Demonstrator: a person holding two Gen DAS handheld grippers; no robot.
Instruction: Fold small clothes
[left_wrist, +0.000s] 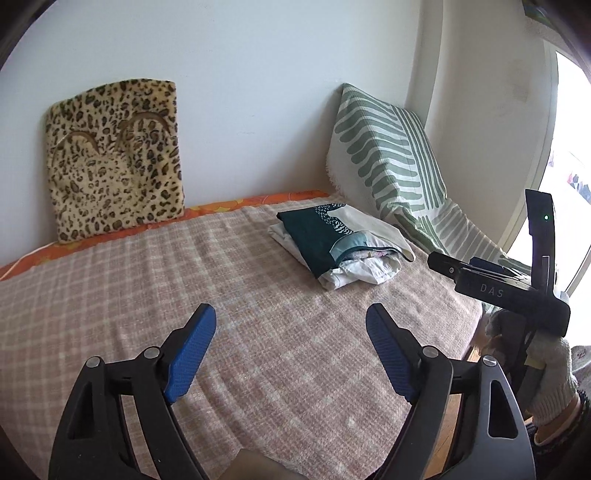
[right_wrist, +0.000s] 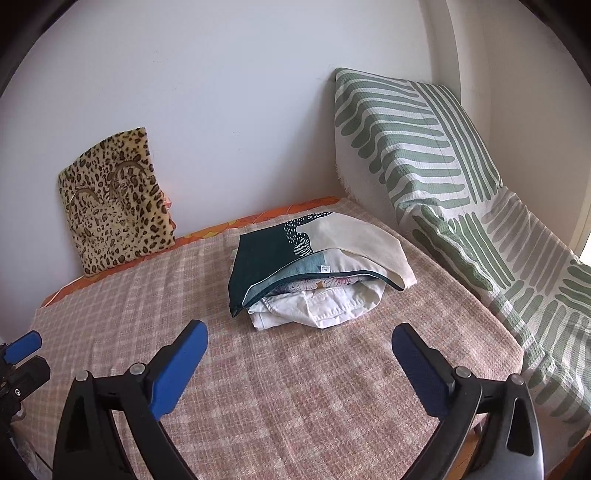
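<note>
The left gripper, black-framed with blue ribbed pads, is spread wide and holds nothing; its fingers hover above the pink-and-cream checked woven blanket without touching it. The right gripper, of the same make, is likewise spread wide, empty, and clear of the blanket. In the left wrist view the right gripper's black body shows at the right edge, gripped by a hand in a pale knitted glove; from that side its fingers look close together, but its own camera shows them parted.

The small stack of folded clothes lies on the far right part of the blanket, near the green-and-white striped cushion that leans in the corner, and well apart from both grippers. Its top piece is a dark teal and cream printed cloth with a small white label at its near edge; white and floral garments peek out beneath it on the near side. The stack's long axis runs roughly left to right, slightly skewed, with the open, layered edges facing the grippers and the folded side toward the wall.

A leopard-print plush cushion stands against the wall at far left, on an orange patterned sheet that shows beyond the blanket's far edge.
</note>
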